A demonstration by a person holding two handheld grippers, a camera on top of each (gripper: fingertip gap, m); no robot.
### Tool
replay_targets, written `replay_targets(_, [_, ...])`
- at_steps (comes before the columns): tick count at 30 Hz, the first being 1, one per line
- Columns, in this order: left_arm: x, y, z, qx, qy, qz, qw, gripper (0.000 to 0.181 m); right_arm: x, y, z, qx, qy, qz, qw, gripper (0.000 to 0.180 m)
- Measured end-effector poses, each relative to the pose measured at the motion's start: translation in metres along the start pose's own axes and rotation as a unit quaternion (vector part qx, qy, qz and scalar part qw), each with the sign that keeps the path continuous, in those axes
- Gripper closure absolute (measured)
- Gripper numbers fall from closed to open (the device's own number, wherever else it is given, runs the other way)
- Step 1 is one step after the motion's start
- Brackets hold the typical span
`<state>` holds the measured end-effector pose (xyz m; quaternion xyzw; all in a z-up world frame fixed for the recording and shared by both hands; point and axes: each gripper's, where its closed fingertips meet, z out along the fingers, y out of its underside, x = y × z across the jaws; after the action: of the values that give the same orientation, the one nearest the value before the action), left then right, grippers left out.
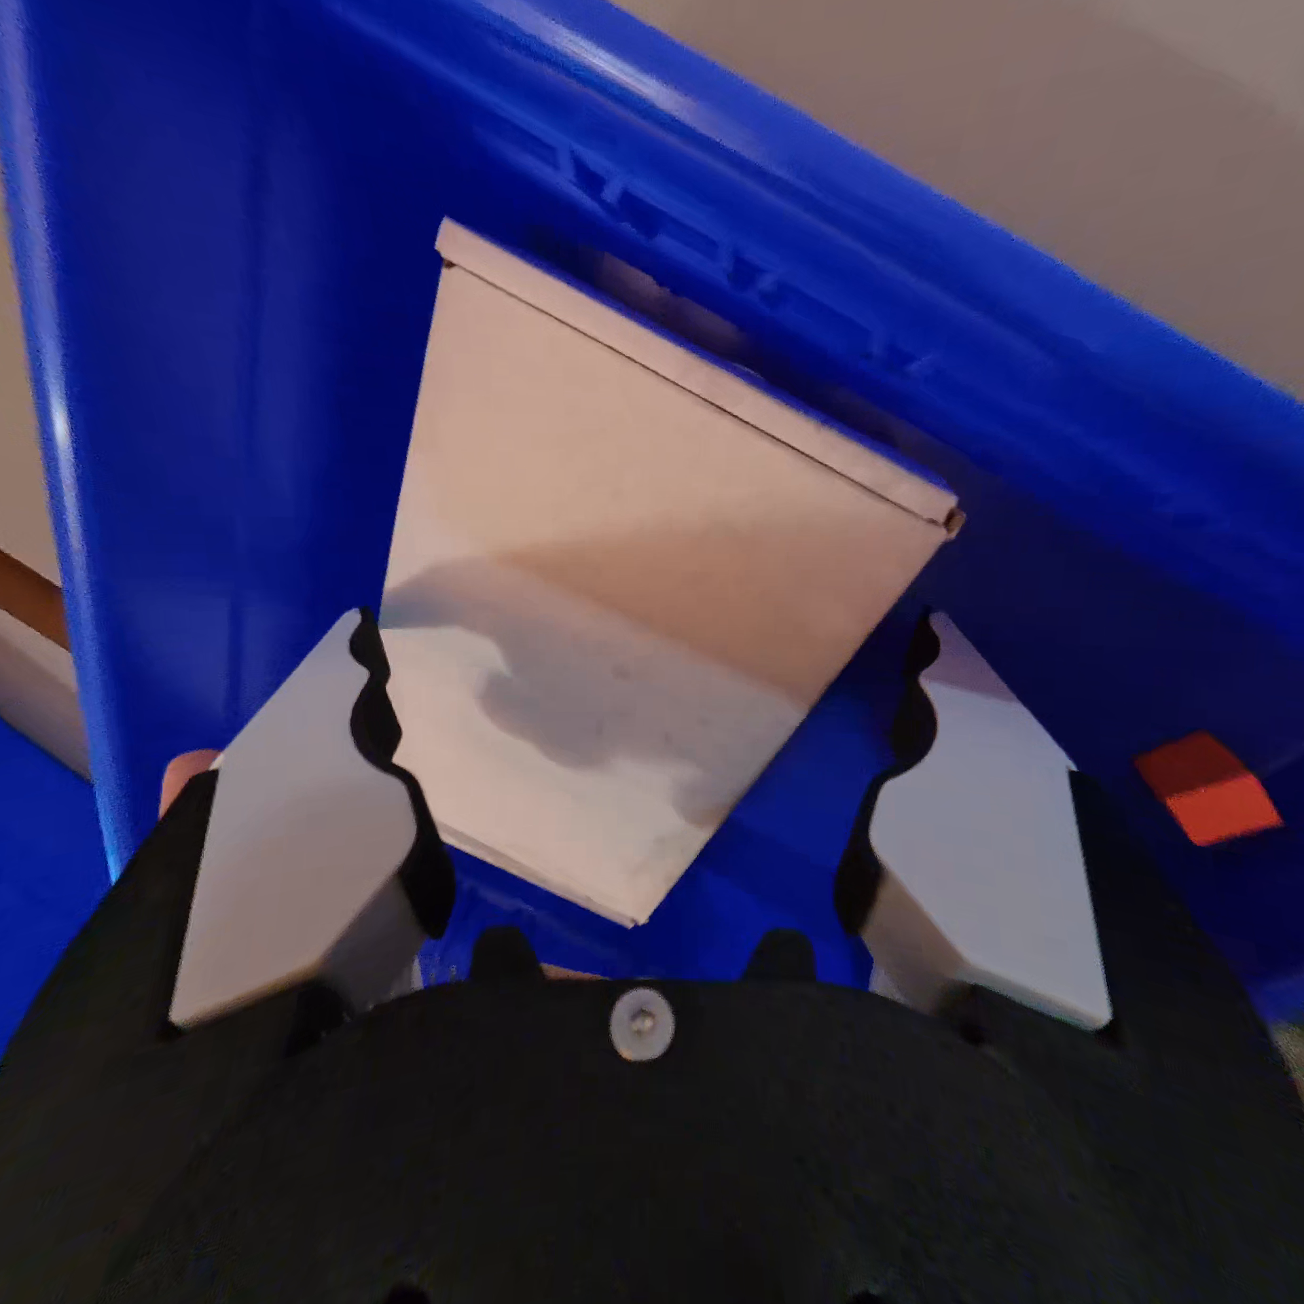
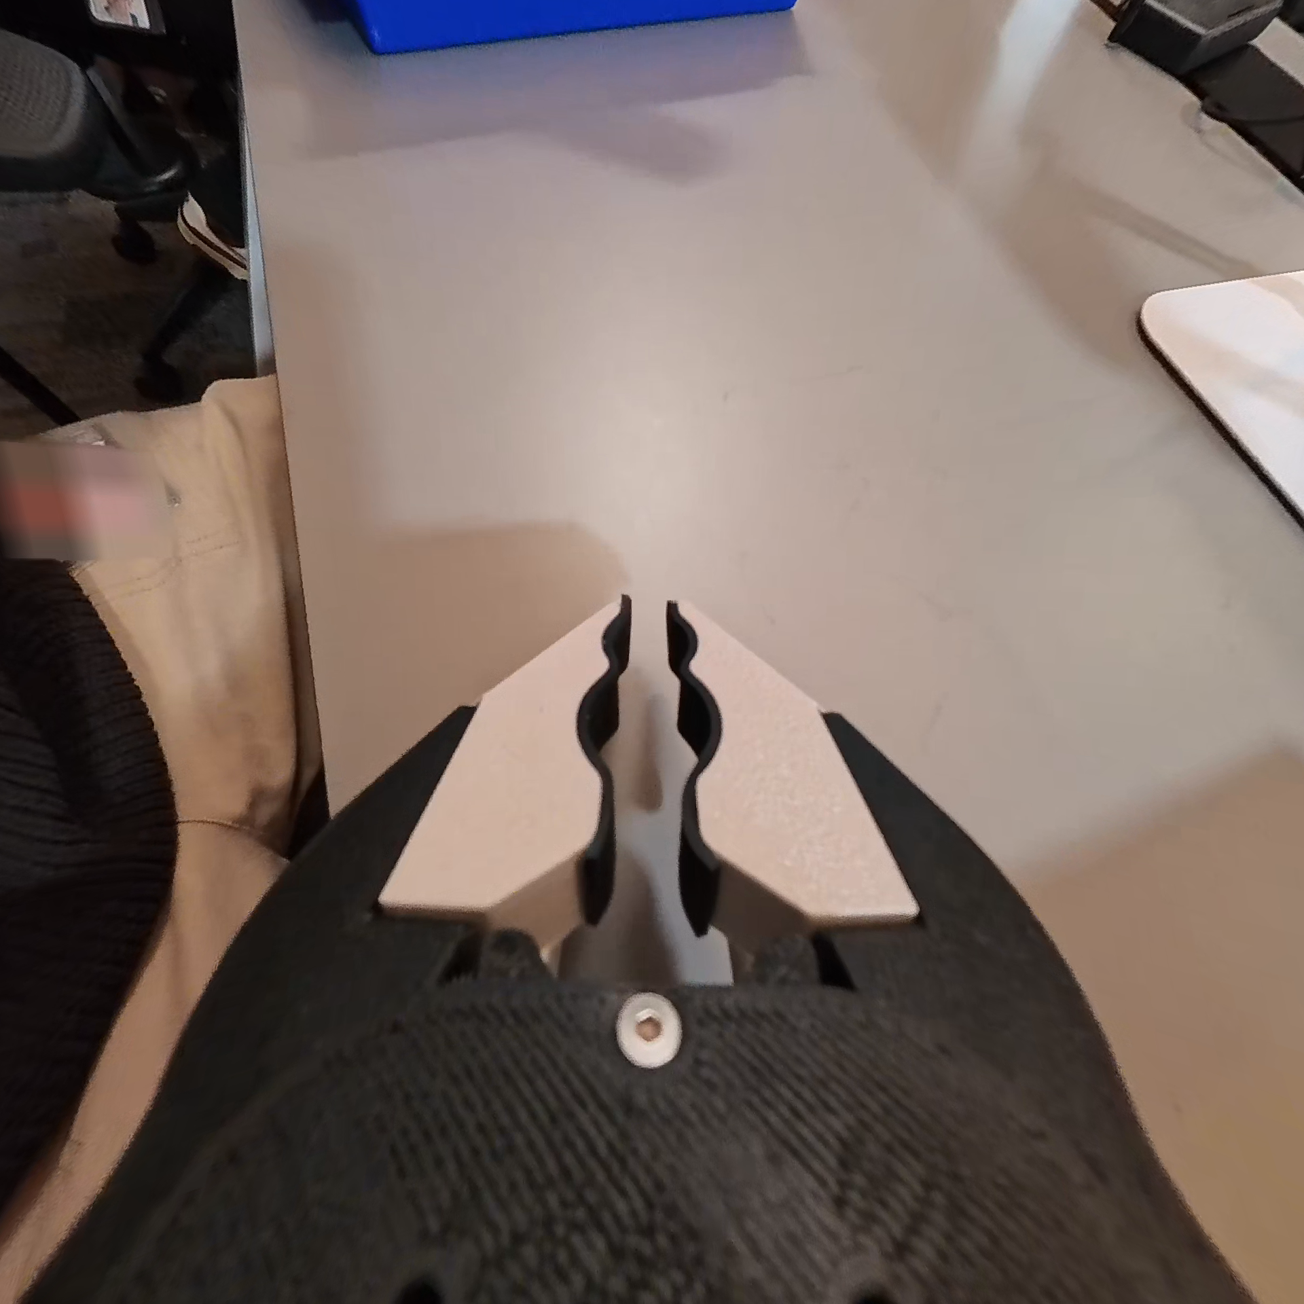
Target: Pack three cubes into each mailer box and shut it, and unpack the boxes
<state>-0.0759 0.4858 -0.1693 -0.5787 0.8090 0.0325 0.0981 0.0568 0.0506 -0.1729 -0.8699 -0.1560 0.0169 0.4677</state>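
In the left wrist view a closed white mailer box (image 1: 635, 494) lies tilted inside a blue bin (image 1: 212, 282), leaning against its wall. My left gripper (image 1: 646, 621) is open, its fingers standing on either side of the box's near end without gripping it. A red cube (image 1: 1206, 787) lies in the bin to the right of the right finger. My right gripper (image 2: 647, 601) is shut and empty, with only a narrow slit between its pads, and it hovers over the grey table (image 2: 635, 353). No box or cube shows in the right wrist view.
The blue bin (image 2: 564, 21) sits at the table's far end. A white rounded board (image 2: 1242, 367) lies at the right edge, with black gear (image 2: 1199, 35) at the far right. A person's beige trouser leg (image 2: 212, 635) and an office chair (image 2: 70, 141) are left of the table edge. One gripper's finger ends stand about 45 cm off the other's. The red cube (image 1: 1206, 787) is closer to my left gripper, around 9 cm from its tips; the right tips are 40 cm off.
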Motion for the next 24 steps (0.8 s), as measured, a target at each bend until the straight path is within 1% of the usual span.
replay_targets(2, [0.012, 0.003, -0.01, -0.009, 0.027, -0.001, 1.0, 0.046, -0.001, 0.001, 0.001, -0.004, -0.003, -0.002, 1.0, 0.171])
replay_targets(4, [0.011, 0.001, -0.018, -0.002, 0.012, 0.006, 1.0, 0.059, -0.002, 0.001, 0.001, -0.006, -0.008, -0.002, 1.0, 0.171])
replay_targets(5, [0.01, 0.002, -0.019, -0.004, 0.005, 0.012, 1.0, 0.06, -0.003, 0.002, 0.002, -0.006, -0.01, -0.002, 1.0, 0.171])
replay_targets(7, [0.005, 0.005, -0.015, -0.015, -0.014, 0.023, 1.0, 0.058, -0.004, 0.002, 0.002, -0.007, -0.013, -0.001, 1.0, 0.171])
replay_targets(8, [0.001, 0.006, -0.012, -0.02, -0.022, 0.031, 0.999, 0.049, -0.004, 0.002, 0.002, -0.007, -0.014, 0.0, 1.0, 0.171])
replay_targets(10, [-0.001, 0.006, -0.003, -0.026, -0.017, 0.033, 0.999, 0.038, -0.004, 0.001, 0.002, -0.006, -0.015, -0.001, 1.0, 0.172])
replay_targets(11, [-0.001, 0.006, 0.002, -0.031, -0.011, 0.029, 0.999, 0.037, -0.004, 0.001, 0.002, -0.005, -0.016, -0.001, 1.0, 0.172])
replay_targets(12, [0.0, 0.008, 0.009, -0.04, -0.003, 0.026, 0.999, 0.04, -0.005, 0.001, 0.003, -0.006, -0.017, -0.002, 1.0, 0.172])
replay_targets(13, [0.004, 0.011, 0.016, -0.051, 0.007, 0.026, 0.998, 0.034, -0.005, 0.001, 0.003, -0.008, -0.017, -0.004, 1.0, 0.172])
replay_targets(14, [0.004, 0.014, 0.02, -0.059, -0.001, 0.036, 0.998, 0.03, -0.006, 0.001, 0.004, -0.01, -0.016, -0.007, 1.0, 0.172])
replay_targets(15, [0.003, 0.014, 0.021, -0.059, -0.009, 0.051, 0.997, 0.033, -0.007, 0.002, 0.004, -0.011, -0.016, -0.01, 1.0, 0.173])
replay_targets(17, [0.005, 0.018, 0.017, -0.072, 0.001, 0.038, 0.997, 0.034, -0.007, 0.002, 0.004, -0.011, -0.015, -0.014, 1.0, 0.173])
replay_targets(18, [0.008, 0.02, 0.013, -0.073, 0.009, 0.035, 0.997, 0.035, -0.007, 0.001, 0.004, -0.01, -0.016, -0.014, 1.0, 0.174])
replay_targets(20, [0.006, 0.023, -0.001, -0.062, -0.005, 0.029, 0.998, 0.035, -0.008, 0.0, 0.003, -0.006, -0.017, -0.014, 1.0, 0.174])
replay_targets(22, [0.002, 0.023, -0.026, -0.042, -0.024, 0.019, 0.999, 0.035, -0.008, -0.001, 0.002, 0.001, -0.019, -0.013, 1.0, 0.175])
replay_targets(24, [0.001, 0.021, -0.059, -0.023, -0.04, 0.012, 0.999, 0.036, -0.009, -0.003, 0.0, 0.007, -0.023, -0.008, 1.0, 0.175])
